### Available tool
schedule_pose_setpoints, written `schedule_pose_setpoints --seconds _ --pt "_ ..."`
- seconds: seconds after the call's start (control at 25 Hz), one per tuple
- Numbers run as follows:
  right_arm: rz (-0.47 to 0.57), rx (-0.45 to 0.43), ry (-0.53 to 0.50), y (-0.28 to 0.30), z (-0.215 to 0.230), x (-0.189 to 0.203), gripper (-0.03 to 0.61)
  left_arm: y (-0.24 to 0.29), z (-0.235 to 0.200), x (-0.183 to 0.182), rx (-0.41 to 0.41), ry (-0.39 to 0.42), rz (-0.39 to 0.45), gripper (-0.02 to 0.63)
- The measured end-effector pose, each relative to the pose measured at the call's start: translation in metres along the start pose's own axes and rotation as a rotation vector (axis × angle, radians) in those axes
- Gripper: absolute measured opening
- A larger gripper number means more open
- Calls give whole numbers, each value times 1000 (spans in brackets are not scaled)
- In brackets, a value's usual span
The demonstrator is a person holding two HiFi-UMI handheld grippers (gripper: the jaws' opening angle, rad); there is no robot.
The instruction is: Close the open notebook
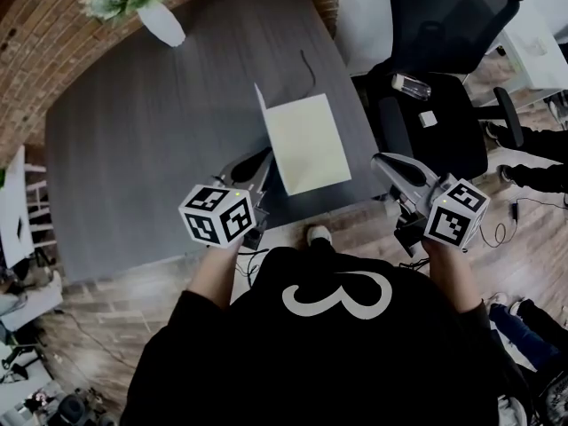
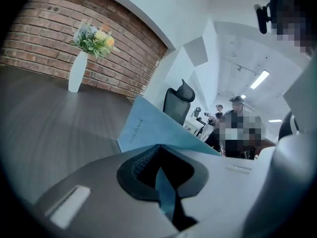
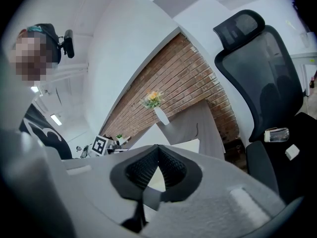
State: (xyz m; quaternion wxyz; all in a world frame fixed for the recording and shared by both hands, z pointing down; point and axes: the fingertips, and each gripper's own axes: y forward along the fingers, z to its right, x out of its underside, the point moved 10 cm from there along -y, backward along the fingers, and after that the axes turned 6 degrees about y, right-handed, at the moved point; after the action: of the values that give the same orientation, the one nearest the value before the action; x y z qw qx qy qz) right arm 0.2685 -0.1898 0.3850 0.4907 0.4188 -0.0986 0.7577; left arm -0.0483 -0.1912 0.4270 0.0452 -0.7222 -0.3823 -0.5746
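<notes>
Our left gripper (image 1: 264, 158) has its fingers pinching the raised blue cover (image 2: 148, 128) of the notebook (image 1: 311, 145). Our right gripper (image 1: 382, 161), fingers pressed together on nothing, hangs just off the surface (image 1: 151, 149). The notebook lies open by the near edge. A vase (image 1: 161, 23) stands far back.

We stand in an office: a mesh-backed swivel chair (image 1: 435, 51) waits beside a wide grey tabletop (image 1: 151, 149) along a brick wall (image 1: 35, 34). Farther off, people (image 2: 236, 116) gather under ceiling strip lights (image 2: 259, 79).
</notes>
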Motion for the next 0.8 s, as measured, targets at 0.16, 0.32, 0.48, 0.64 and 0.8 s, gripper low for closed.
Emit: schedule_pose_setpoints --seconds 0.16,0.32,0.48,0.64,0.8 --pt "-3 18 16 -4 7 4 2 18 -1 5 22 1 -37 17" --pt "-6 32 30 -6 12 6 2 31 -2 10 36 6 -68 17" --pt "-11 37 40 -5 17 6 2 45 0 14 49 38 -106 17" --pt "-27 30 46 -2 19 8 2 57 2 17 58 103 -154 17" --pt "-32 33 55 2 24 9 2 70 5 21 58 185 -218 17"
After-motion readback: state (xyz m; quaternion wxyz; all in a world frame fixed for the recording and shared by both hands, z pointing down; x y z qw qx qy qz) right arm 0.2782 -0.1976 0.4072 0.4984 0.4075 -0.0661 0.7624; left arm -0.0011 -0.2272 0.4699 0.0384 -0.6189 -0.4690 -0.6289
